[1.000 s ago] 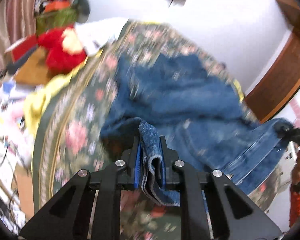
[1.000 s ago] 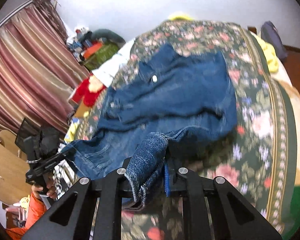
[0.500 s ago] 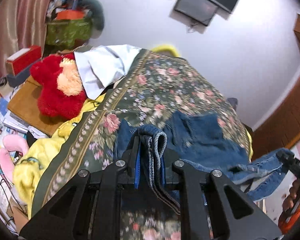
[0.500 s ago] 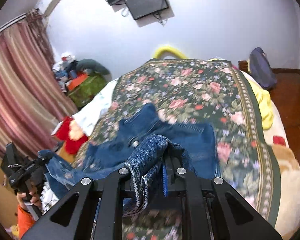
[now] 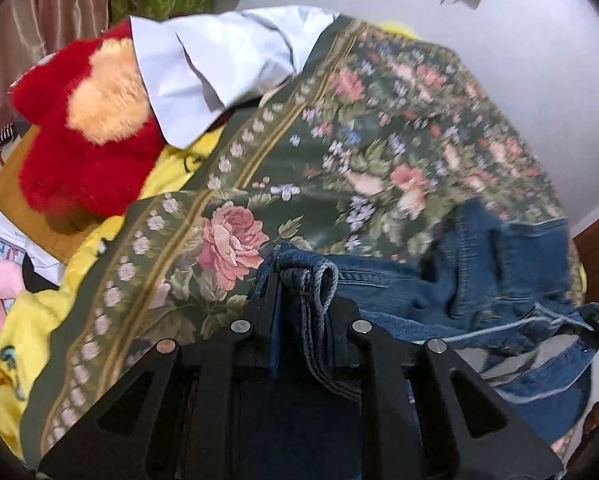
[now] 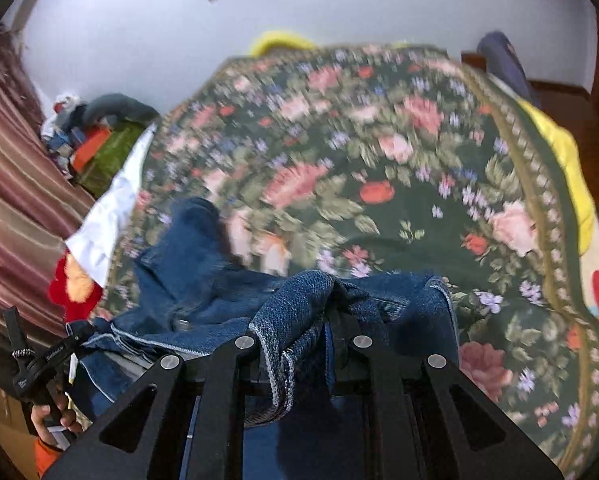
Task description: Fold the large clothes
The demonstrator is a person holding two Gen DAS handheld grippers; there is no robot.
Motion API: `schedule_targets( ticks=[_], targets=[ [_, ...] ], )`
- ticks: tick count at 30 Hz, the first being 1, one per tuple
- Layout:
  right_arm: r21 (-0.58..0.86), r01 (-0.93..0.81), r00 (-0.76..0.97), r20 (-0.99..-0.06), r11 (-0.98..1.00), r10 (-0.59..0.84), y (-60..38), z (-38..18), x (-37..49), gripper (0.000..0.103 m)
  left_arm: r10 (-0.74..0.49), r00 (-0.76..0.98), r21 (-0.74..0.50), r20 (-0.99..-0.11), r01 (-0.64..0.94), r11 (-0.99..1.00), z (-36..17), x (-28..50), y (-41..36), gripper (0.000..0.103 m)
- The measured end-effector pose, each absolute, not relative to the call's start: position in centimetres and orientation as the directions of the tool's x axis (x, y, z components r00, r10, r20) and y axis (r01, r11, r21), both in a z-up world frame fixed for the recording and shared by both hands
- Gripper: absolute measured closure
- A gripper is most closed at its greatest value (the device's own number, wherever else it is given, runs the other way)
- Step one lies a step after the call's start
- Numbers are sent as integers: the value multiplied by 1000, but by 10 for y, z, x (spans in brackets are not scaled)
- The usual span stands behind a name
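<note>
A blue denim jacket (image 5: 479, 280) lies on the floral bedspread (image 5: 339, 140). My left gripper (image 5: 303, 280) has a folded hem edge of the denim between its pads; its jaws are opening slightly, and the cloth still sits clamped. In the right wrist view my right gripper (image 6: 331, 312) is shut on another bunched edge of the same jacket (image 6: 187, 280). The lifted edge spans between both grippers, over the rest of the jacket. The left gripper (image 6: 39, 360) shows in a hand at the lower left there.
A red plush toy (image 5: 87, 140), a white cloth (image 5: 219, 60) and a yellow blanket (image 5: 19, 320) lie at the bed's left side. Striped curtains (image 6: 11, 200) and piled items stand beyond. A dark bag (image 6: 503, 60) sits by the far right corner.
Both grippers carried the jacket's edge forward across the bed and lower. Far less denim now lies ahead of them, and more bare bedspread shows.
</note>
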State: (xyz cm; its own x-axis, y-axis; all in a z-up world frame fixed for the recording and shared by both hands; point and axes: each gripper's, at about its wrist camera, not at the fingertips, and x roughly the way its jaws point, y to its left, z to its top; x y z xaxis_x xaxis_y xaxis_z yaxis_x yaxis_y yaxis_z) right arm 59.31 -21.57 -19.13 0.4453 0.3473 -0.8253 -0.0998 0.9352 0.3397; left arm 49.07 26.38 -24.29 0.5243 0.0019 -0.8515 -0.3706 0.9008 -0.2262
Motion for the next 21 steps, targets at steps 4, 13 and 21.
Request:
schedule_targets(
  ticks=[4,13,21],
  targets=[
    [419,-112,391,-815,901,427,-233,-208,604,90,45,516,-163,-856,-351,922,-252,495,257,79],
    [476,-182,346,-788,861,509,-248,-181,595,89,160,455,1,-876,-331,944,-253,506,242,55],
    [275,-48,524,-811,960,259,-297,-126,580,89,257,426,131,-867,-303,944,-234,502,238,44]
  ],
)
